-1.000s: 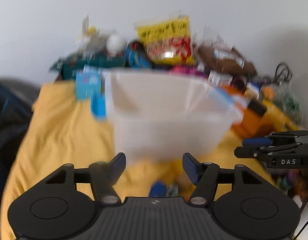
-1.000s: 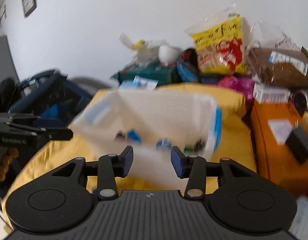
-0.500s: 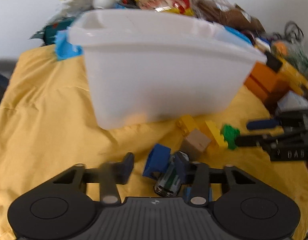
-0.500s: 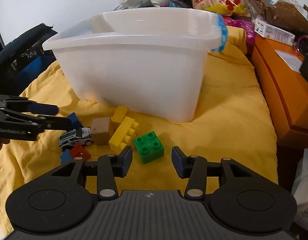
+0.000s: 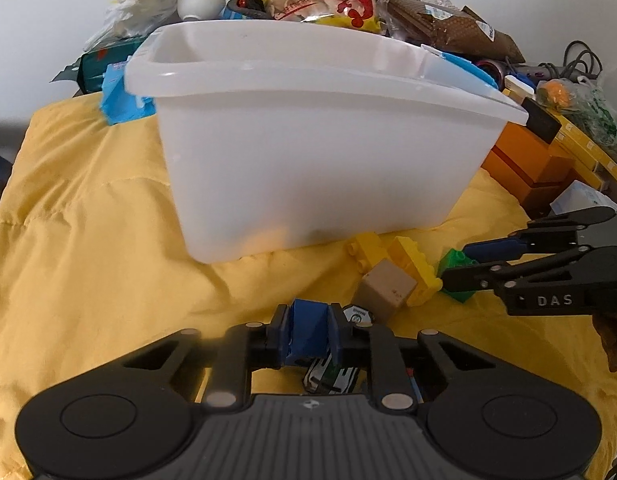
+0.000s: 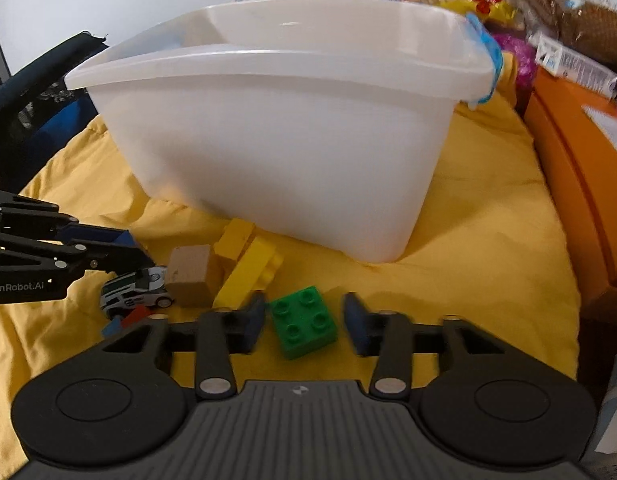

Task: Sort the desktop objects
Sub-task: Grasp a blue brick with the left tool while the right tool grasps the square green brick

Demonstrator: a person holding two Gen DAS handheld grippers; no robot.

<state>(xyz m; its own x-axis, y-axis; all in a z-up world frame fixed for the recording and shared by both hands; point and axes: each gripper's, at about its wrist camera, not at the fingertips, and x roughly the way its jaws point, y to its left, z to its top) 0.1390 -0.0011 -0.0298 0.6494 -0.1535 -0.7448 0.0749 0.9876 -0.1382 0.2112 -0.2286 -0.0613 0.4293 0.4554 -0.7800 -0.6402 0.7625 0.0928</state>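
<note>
Pointing steeply down at the yellow cloth (image 5: 88, 240), both. Left gripper (image 5: 308, 330) clamped on blue block (image 5: 306, 326) in front of white bin (image 5: 316, 148). Right gripper (image 6: 304, 320) jaws closing around green brick (image 6: 304, 322), pads not touching yet.

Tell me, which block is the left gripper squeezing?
The blue block. It sits pinched between the left gripper pads, while the green block lies loose between the right gripper closing jaws, and the yellow blocks lie untouched.
</note>
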